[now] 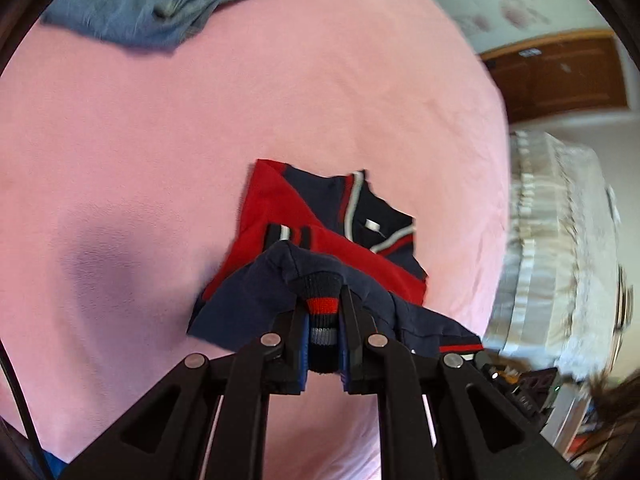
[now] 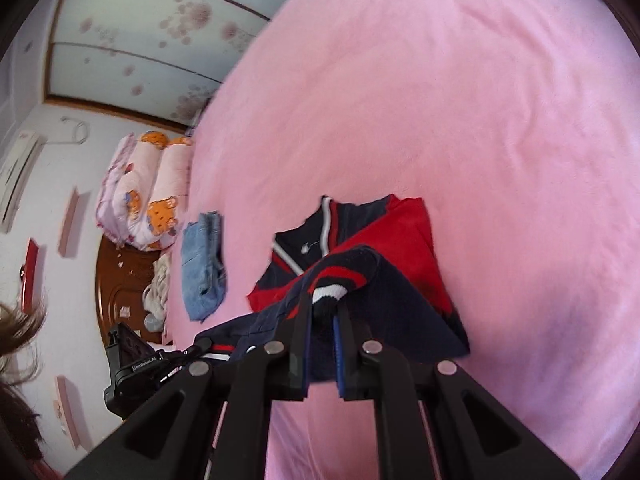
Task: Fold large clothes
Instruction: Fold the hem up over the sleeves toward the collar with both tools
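Left wrist view: the striped knit hem of the red and navy zip-up jacket [image 1: 332, 216] is pinched in the left gripper [image 1: 323, 320]. Another hem part is pinched by the right gripper [image 2: 322, 312]. The rest of the jacket lies ahead of both, on the pink fuzzy blanket [image 1: 160, 160]. Folded blue jeans [image 1: 160, 4] are kept well apart. Plenty of bare blanket is left beyond the collar.
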The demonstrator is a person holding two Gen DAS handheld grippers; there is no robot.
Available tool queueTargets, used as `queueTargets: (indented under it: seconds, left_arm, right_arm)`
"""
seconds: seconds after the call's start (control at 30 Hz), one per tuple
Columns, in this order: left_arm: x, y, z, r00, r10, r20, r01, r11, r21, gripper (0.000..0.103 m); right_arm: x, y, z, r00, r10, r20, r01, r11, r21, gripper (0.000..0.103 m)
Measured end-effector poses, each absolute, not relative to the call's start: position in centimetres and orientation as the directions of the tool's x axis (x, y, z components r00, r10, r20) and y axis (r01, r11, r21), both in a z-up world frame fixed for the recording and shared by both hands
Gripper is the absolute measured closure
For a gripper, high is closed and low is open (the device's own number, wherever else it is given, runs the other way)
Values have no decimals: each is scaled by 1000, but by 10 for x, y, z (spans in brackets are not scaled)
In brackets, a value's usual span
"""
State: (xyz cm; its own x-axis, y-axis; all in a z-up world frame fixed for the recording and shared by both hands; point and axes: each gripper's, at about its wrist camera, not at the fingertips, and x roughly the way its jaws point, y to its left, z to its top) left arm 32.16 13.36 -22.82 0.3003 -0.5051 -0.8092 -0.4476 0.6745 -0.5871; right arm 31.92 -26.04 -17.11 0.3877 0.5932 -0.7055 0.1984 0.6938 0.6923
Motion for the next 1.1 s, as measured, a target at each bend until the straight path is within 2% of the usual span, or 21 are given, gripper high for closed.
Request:
queueTargets:
  seconds: [0.2,0.23,0.37,0.43,0.57,0.7,0.77,1.1]
  left_arm:
    - [356,138,-271,230,-520,-823,-548,630,-551,91]
    - [362,138,-275,210,-503,-838,-561,640,-525,87]
    - [382,139,-267,231,-393,-890,-540,709,-454,59]
    - [387,139,-260,262,-383,-886,-519,718,-464,54]
    - [393,138,-253,271,-346,-898,-481,760,-438,53]
    - [394,142,-247,297,-327,-897,-474,765,-436,52]
    - [392,146,-243,310,-325,-893,-471,764,-442,48]
    - [362,137,-241,290,-270,-918,-403,836,-373,47]
  right_arm:
    - [355,-253,-207,327,550,-768,275,723,634,94]
    - [358,-252,-210,318,537,-781,279,735,618,93]
    - [369,-249,-218,288,509,-811,296,758,581,90]
    - [372,-249,-216,309,519,-797,284,749,599,90]
    - [377,-247,-212,317,508,-801,247,771,587,88]
    - [379,-247,-202,370,505,-779,203,775,599,79]
    - [379,-246,-199,375,488,-789,200,788,582,75]
    - [362,-250,-201,355,423,-834,241,820,519,74]
